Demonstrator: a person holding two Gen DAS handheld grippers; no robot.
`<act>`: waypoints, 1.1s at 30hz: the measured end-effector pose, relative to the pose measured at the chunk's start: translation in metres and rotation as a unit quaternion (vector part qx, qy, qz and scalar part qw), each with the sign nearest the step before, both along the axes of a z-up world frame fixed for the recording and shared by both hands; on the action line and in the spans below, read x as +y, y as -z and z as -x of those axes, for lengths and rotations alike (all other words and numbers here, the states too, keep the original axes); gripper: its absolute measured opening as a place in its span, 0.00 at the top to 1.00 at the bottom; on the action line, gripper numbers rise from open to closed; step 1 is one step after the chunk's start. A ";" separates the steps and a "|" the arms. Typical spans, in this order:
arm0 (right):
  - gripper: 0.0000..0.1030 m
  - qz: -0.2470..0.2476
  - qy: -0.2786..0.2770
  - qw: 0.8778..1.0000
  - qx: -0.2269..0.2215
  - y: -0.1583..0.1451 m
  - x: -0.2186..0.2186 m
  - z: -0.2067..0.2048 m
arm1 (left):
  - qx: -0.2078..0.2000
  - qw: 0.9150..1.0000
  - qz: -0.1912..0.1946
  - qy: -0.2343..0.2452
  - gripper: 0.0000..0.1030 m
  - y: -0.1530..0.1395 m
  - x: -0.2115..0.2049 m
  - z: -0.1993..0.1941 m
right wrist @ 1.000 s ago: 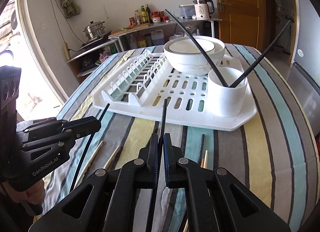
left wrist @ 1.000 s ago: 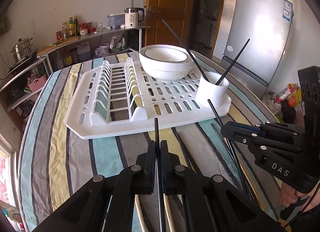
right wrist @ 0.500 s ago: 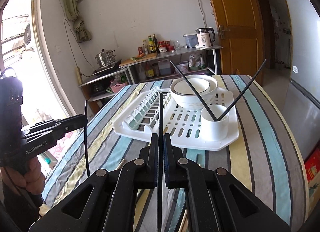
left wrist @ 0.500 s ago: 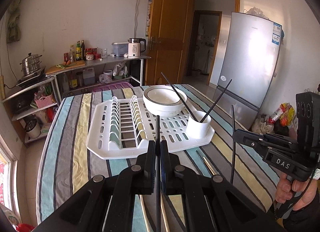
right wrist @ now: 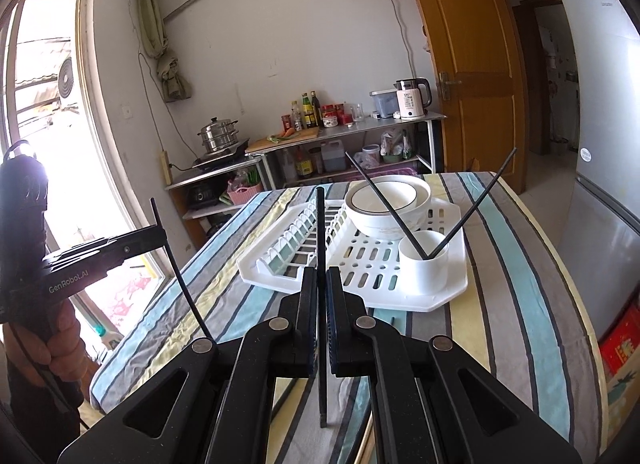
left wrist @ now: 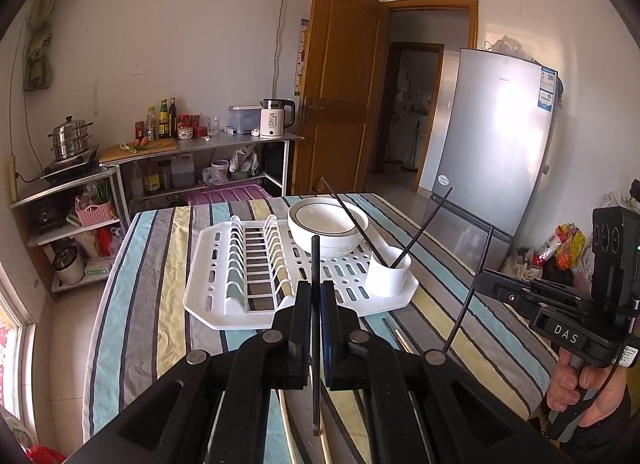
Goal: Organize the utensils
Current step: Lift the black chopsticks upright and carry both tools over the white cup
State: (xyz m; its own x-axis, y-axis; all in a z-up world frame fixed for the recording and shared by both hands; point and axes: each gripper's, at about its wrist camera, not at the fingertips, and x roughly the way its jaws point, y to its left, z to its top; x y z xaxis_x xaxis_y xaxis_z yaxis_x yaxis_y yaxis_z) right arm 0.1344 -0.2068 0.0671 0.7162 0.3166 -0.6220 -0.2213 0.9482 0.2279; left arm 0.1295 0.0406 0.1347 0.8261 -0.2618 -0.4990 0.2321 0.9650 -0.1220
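Observation:
My left gripper (left wrist: 316,288) is shut on a black chopstick (left wrist: 315,260) held upright, well above the striped table. My right gripper (right wrist: 320,276) is shut on another black chopstick (right wrist: 320,232), also lifted; it shows in the left wrist view (left wrist: 484,276) at the right. A white cup (left wrist: 389,276) on the white drying rack (left wrist: 224,284) holds two black chopsticks (left wrist: 420,232); it also shows in the right wrist view (right wrist: 424,266). More chopsticks (left wrist: 400,340) lie on the table by the rack's near edge.
A white bowl (left wrist: 328,226) sits on the rack behind the cup. The striped tablecloth (left wrist: 132,304) covers the table. A fridge (left wrist: 496,136) stands right, shelves with kitchenware (left wrist: 160,152) behind, a door (left wrist: 340,92) beyond.
Both grippers have risen and pulled back from the table, each carrying its black chopstick. The rack and cup now look farther away and lower.

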 end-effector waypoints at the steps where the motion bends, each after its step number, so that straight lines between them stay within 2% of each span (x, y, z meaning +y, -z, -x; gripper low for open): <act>1: 0.96 -0.001 0.000 1.000 -0.001 -0.001 -0.001 0.000 | 0.000 1.000 0.001 0.000 0.96 0.000 0.000 -0.001; 17: 0.96 0.009 0.006 1.000 -0.020 -0.015 -0.008 -0.010 | -0.004 1.000 0.011 0.010 0.96 -0.019 -0.007 -0.021; 33: 0.96 0.023 0.030 0.999 -0.036 -0.040 -0.043 -0.042 | 0.001 0.999 0.013 0.052 0.96 -0.055 -0.057 -0.086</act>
State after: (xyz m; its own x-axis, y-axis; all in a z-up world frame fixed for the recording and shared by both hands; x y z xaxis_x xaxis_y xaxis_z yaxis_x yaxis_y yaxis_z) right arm 0.1768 -0.2501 0.1069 0.7760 0.2453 -0.5811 -0.1788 0.9690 0.1703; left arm 0.2154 -0.0164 0.1893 0.7929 -0.3593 -0.4921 0.3309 0.9321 -0.1474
